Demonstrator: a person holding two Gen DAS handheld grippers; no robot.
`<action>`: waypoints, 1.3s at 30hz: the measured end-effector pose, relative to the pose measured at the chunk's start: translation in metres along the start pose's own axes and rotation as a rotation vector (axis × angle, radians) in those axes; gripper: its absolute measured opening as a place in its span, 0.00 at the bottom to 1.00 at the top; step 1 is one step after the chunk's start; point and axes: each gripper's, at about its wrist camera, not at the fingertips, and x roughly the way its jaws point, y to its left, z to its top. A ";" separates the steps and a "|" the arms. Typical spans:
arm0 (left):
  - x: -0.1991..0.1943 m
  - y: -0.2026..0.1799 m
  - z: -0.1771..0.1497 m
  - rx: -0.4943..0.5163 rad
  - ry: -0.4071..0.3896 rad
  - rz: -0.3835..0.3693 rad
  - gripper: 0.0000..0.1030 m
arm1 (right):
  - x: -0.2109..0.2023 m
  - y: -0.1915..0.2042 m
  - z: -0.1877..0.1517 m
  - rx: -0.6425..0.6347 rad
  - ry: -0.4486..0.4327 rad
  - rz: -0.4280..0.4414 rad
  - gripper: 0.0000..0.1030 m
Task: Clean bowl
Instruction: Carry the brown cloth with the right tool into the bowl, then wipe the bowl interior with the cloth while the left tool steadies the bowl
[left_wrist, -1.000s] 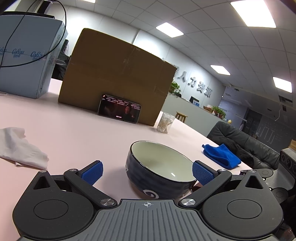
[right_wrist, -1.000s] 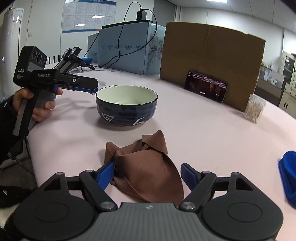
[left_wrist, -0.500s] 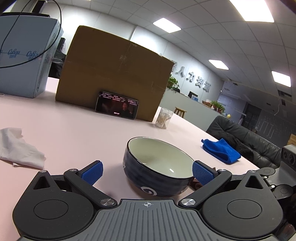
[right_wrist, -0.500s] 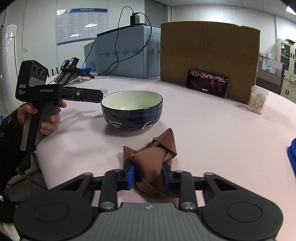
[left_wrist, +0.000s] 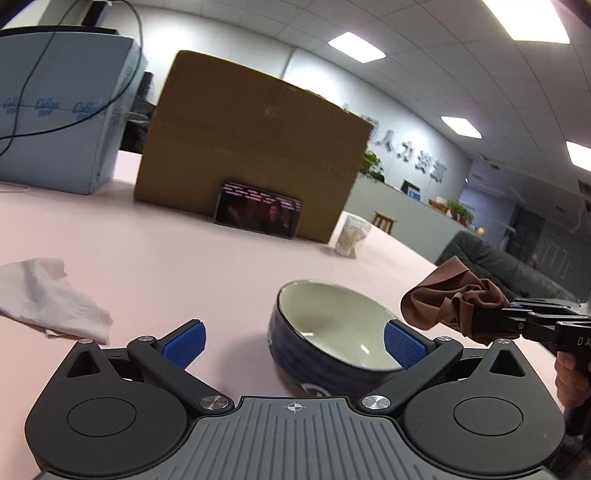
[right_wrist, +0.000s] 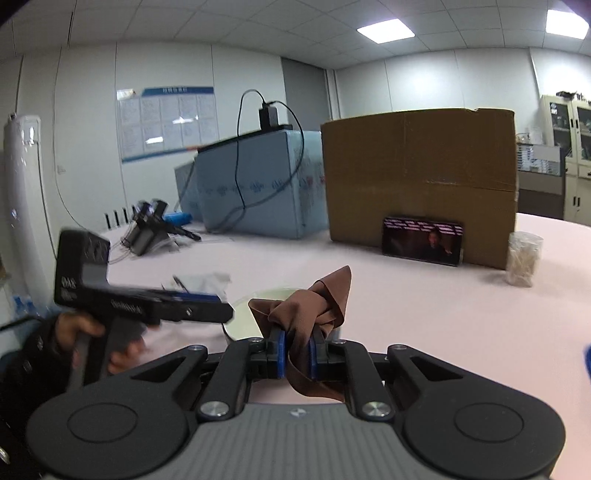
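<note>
A dark blue bowl with a pale inside stands on the pink table. My left gripper is open around it; the bowl sits close to the right pad and far from the left one. My right gripper has its jaws closing, and the pads press on a bunched brown cloth. It holds the cloth in the air just right of the bowl's rim, as the left wrist view shows the brown cloth. In the right wrist view the cloth and the left gripper hide most of the bowl.
A crumpled white tissue lies left of the bowl. Behind it stand a cardboard box with a phone leaning on it, a light blue box and a small clear bag. A blue cloth shows at the right edge.
My right gripper shut on the brown cloth and lifted it off the table up to the bowl. The left gripper stayed open around the bowl.
</note>
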 end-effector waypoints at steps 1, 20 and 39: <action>0.000 0.001 0.002 -0.006 -0.006 0.008 1.00 | 0.005 -0.002 0.005 0.001 0.005 0.014 0.13; 0.040 -0.003 0.041 0.299 0.197 0.120 1.00 | 0.102 0.004 0.044 -0.045 0.375 -0.003 0.14; 0.045 0.012 0.029 0.249 0.184 0.045 1.00 | 0.147 0.010 0.046 -0.142 0.562 -0.004 0.28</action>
